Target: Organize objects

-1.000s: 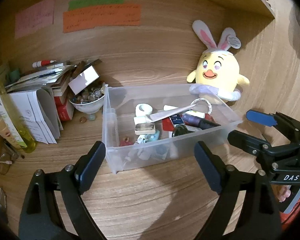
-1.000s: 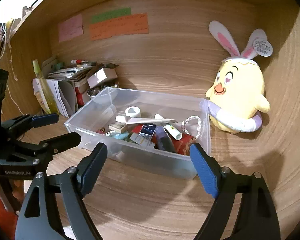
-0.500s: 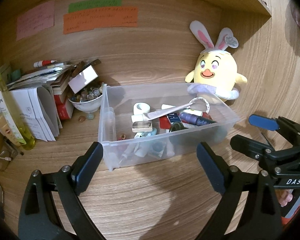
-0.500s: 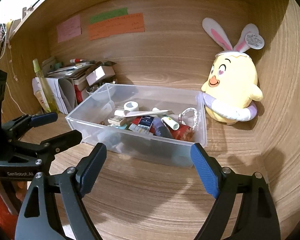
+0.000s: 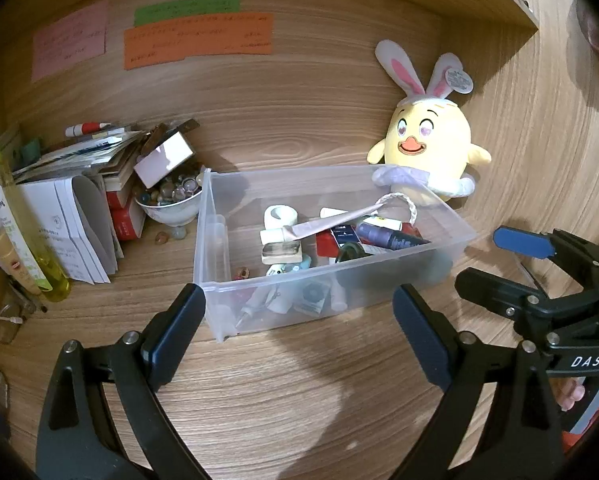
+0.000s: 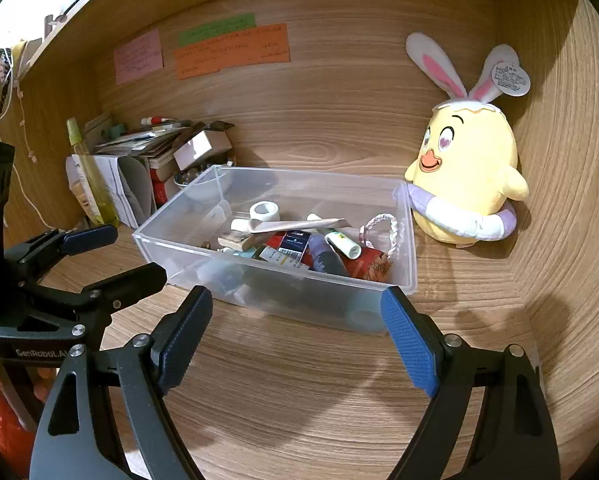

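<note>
A clear plastic box stands on the wooden desk, filled with small items: a tape roll, tubes, a dark bottle, a braided loop. My left gripper is open and empty, just in front of the box's near wall. My right gripper is open and empty, in front of the box's near long wall. The right gripper also shows in the left wrist view, and the left gripper in the right wrist view.
A yellow chick plush with bunny ears sits against the back right corner, touching the box. At the left are stacked papers and books, a bowl of beads, a yellow-green bottle. Sticky notes hang on the back wall.
Both grippers have drawn back a little from the box, so it looks smaller and farther. Both stay open. The box and its contents have not moved.
</note>
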The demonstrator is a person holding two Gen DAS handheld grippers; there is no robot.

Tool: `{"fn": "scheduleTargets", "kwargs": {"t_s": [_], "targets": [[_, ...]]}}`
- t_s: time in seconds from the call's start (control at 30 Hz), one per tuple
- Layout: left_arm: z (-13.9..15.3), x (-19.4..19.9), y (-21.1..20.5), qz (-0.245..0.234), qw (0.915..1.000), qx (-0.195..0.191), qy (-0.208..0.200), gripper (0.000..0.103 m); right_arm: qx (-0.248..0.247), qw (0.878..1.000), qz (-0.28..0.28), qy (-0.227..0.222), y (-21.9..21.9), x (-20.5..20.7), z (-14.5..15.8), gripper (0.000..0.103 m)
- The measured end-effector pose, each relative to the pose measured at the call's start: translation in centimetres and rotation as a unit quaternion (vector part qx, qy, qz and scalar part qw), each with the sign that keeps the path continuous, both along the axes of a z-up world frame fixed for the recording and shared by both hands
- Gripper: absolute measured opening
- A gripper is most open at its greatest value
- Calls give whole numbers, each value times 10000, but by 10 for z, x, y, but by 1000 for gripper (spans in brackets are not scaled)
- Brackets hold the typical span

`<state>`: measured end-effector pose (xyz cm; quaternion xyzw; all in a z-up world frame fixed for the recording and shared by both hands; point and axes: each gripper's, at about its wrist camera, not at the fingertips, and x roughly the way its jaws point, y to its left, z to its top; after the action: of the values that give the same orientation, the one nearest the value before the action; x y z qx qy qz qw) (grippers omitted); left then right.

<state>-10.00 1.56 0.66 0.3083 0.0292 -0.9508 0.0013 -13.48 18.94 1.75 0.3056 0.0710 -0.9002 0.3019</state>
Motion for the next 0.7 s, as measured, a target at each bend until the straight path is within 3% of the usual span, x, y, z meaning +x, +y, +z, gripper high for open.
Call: {"fn": "scheduleTargets", "kwargs": {"t_s": [0.7], "targets": [[0, 2, -2, -64, 9999, 150, -12, 96, 32, 10000, 8, -21, 0, 2, -1, 85]]}}
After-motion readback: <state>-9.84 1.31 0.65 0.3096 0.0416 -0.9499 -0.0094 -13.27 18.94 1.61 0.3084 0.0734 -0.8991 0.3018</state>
